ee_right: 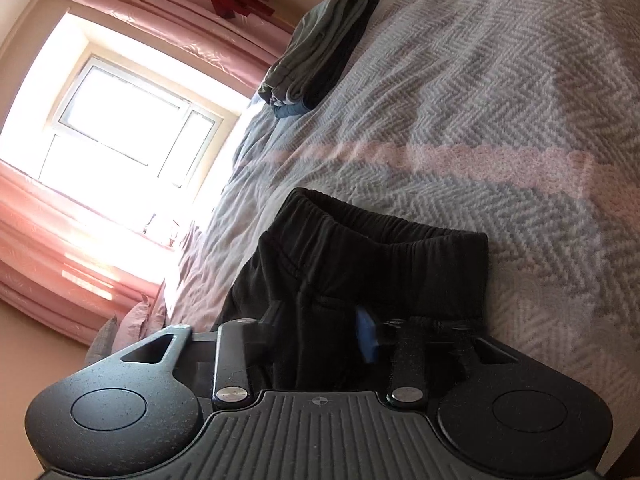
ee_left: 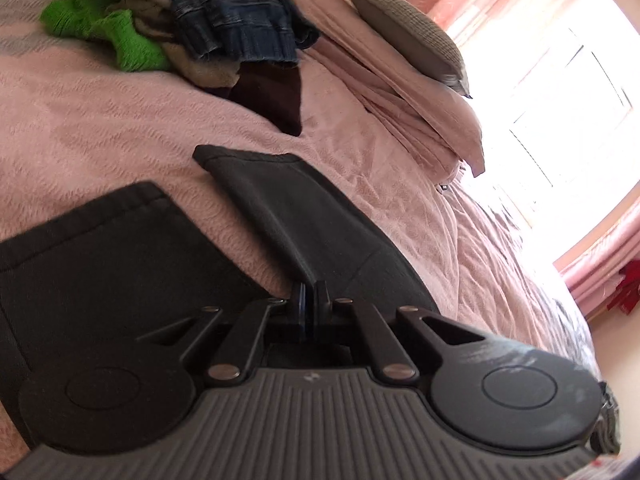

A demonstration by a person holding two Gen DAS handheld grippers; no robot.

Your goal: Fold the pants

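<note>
The left gripper (ee_left: 310,300) has its jaws together, pinching the dark pants (ee_left: 304,216) near the crotch, where the two legs run away from it across the pink bedspread (ee_left: 100,120) towards the heap of clothes (ee_left: 192,20). The right gripper (ee_right: 320,336) has dark cloth bunched between its jaws near the waistband (ee_right: 384,224), though I cannot tell whether its pads press it. The pants' length seems to run from one hand to the other, so any fold would likely carry one end over.
</note>
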